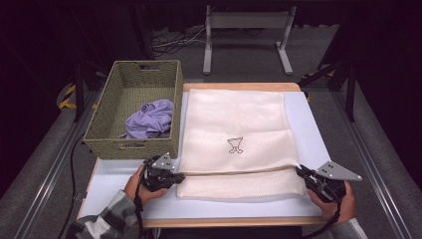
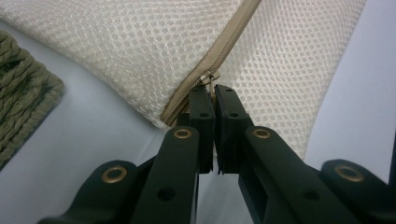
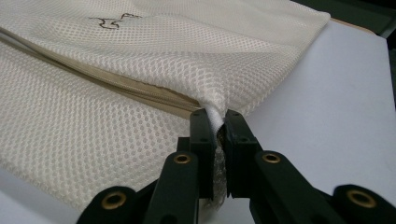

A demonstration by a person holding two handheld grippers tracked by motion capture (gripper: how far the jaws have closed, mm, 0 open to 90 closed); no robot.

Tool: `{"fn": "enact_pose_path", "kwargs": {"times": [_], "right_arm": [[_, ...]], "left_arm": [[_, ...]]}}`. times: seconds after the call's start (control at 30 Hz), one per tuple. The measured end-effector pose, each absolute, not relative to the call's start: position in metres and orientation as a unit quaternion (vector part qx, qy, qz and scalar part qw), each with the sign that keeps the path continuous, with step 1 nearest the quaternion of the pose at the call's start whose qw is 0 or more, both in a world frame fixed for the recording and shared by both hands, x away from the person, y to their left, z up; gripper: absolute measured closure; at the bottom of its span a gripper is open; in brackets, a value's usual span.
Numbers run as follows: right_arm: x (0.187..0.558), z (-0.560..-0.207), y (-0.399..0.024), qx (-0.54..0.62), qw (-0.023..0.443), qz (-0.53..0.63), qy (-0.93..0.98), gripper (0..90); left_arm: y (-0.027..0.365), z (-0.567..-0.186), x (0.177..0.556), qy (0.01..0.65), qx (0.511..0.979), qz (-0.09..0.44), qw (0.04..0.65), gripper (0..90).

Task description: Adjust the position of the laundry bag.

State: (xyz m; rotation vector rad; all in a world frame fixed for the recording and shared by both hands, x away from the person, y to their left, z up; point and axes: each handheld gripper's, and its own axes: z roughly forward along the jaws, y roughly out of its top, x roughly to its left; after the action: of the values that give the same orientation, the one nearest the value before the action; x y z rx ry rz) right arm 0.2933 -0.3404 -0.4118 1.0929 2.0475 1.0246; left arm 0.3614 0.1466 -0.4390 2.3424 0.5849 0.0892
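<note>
The table (image 1: 124, 172) is cut off at its near edge in the high view, and the floor beyond it sinks into dark. One cream mesh laundry bag (image 1: 234, 139) lies flat on it, just right of one woven basket (image 1: 112, 107) with one lilac garment (image 1: 152, 119) bunched inside, its lower folds hidden by the basket wall. The small dark emblem (image 1: 235, 145) on the bag is too small to make out. One tan zipper (image 1: 234, 171) crosses the bag near its front edge. There are two grippers. The left gripper (image 1: 176, 176) sits at the zipper's left end; the left gripper view shows what the high view cannot, its jaws pinched together on the zipper pull (image 2: 212, 78). The right gripper (image 1: 300, 171) sits at the bag's right edge; its own view shows the jaws clamped on a tuck of mesh (image 3: 215, 119) beside the zipper's end.
</note>
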Motion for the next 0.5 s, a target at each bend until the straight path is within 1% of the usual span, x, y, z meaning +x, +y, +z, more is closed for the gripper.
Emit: {"fn": "enact_pose_path", "kwargs": {"times": [0.5], "right_arm": [[0.296,-0.413,-0.341,0.413,0.293,0.386,0.771,84.2]], "left_arm": [[0.158,-0.439,0.360,0.231,0.904,0.037,0.358,87.5]]}}
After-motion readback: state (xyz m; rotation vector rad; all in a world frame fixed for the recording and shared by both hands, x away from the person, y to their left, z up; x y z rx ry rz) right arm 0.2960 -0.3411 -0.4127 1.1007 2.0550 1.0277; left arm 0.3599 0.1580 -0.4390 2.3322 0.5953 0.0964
